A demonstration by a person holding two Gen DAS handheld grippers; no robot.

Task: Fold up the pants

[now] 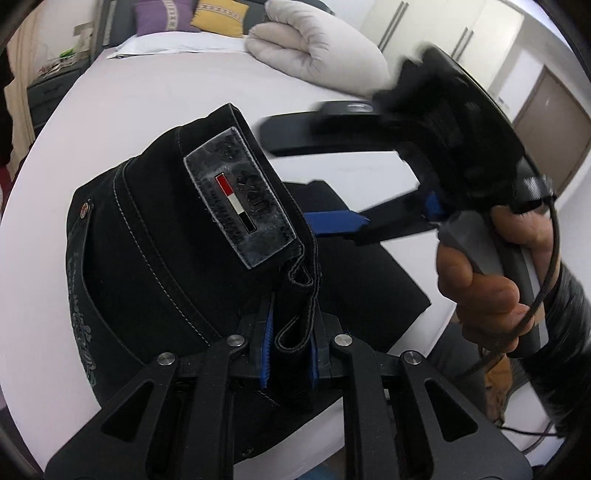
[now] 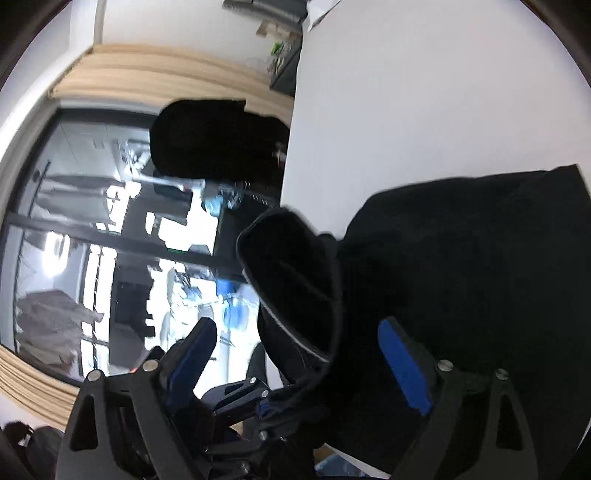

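Black pants (image 1: pixel 147 240) lie on a white bed (image 1: pixel 166 92), their waist end lifted toward me. A grey leather patch (image 1: pixel 240 199) with a red, white and black tab shows on the waistband. My left gripper (image 1: pixel 290 332) is shut on the waistband edge beside a belt loop. To the right, a hand (image 1: pixel 491 280) holds my right gripper (image 1: pixel 286 171) over the lower part of the pants, open, with nothing between its blue pads. In the right wrist view the right gripper (image 2: pixel 299 325) stands wide, the raised waistband (image 2: pixel 295 277) just ahead and the rest of the pants (image 2: pixel 461 277) spread on the sheet.
A folded pale duvet (image 1: pixel 317 48) and purple (image 1: pixel 162 18) and yellow pillows (image 1: pixel 221 14) sit at the head of the bed. A dark nightstand (image 1: pixel 48 92) stands at the left, wardrobe doors (image 1: pixel 443 29) behind. A large window (image 2: pixel 92 240) lies beyond the bed edge.
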